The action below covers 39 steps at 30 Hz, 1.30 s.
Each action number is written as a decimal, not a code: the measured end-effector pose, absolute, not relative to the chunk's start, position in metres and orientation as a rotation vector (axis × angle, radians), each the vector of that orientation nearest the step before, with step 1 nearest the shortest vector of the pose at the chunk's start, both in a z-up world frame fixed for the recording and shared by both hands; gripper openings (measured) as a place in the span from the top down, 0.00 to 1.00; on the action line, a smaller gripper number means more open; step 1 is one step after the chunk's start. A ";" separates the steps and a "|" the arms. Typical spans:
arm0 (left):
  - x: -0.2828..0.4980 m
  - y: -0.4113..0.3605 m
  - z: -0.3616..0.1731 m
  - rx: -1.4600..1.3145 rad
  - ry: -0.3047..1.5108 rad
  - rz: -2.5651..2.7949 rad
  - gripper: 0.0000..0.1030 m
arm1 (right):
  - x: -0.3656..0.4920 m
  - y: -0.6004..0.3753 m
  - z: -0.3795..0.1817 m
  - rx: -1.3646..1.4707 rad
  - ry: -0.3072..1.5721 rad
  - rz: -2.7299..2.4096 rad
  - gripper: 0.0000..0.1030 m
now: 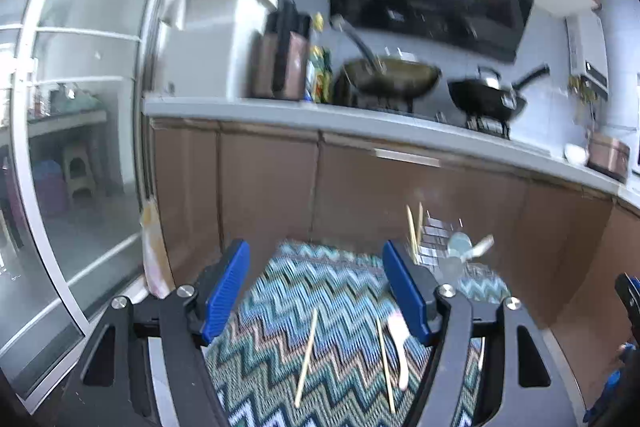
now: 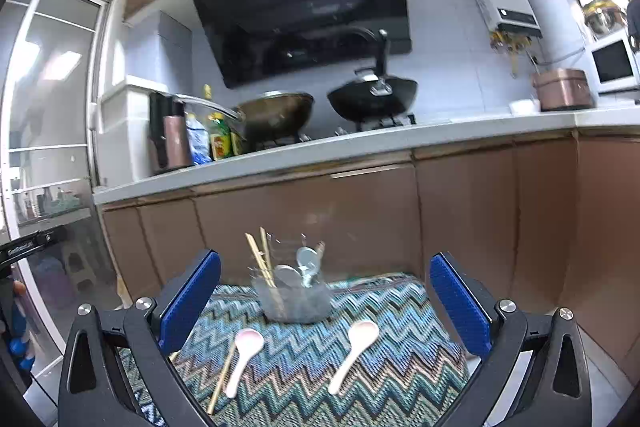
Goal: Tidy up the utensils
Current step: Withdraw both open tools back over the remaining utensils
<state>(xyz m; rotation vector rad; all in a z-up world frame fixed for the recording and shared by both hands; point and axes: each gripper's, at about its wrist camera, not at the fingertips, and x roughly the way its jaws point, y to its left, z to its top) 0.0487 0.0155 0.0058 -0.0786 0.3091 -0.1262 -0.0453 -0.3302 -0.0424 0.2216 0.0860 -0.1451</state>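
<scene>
A clear utensil holder [image 2: 294, 293] stands at the far side of a zigzag-patterned cloth [image 2: 304, 363]; inside it are two chopsticks [image 2: 260, 259] and metal spoons [image 2: 306, 261]. Two white spoons [image 2: 246, 355] [image 2: 356, 351] and a loose chopstick [image 2: 222, 379] lie on the cloth in front of it. My right gripper [image 2: 324, 303] hangs open above them, empty. In the left wrist view two chopsticks [image 1: 306, 357] [image 1: 385, 367] and a white spoon [image 1: 400, 351] lie on the cloth [image 1: 320, 291] under my open, empty left gripper [image 1: 316, 291]. The holder [image 1: 444, 247] is blurred behind the right finger.
Brown cabinet fronts [image 2: 360, 211] rise right behind the cloth, under a white counter [image 2: 360, 143] with two woks [image 2: 280, 113] [image 2: 372, 99], bottles and a rice cooker [image 2: 562, 89]. A glass sliding door [image 1: 72, 147] and a stool [image 1: 78, 167] are to the left.
</scene>
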 end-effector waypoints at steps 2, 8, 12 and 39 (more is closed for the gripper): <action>0.058 0.009 -0.003 -0.058 0.370 -0.142 0.35 | -0.041 -0.339 -0.048 0.245 0.123 -0.154 0.01; 0.081 -0.009 -0.035 -0.019 0.533 -0.160 0.35 | -0.027 -0.359 -0.068 0.264 0.224 -0.187 0.01; 0.090 -0.017 -0.054 0.004 0.617 -0.167 0.35 | -0.020 -0.368 -0.079 0.265 0.278 -0.202 0.03; 0.182 -0.058 -0.148 -0.017 1.037 -0.340 0.54 | 0.084 -0.402 -0.152 0.382 0.679 -0.071 0.46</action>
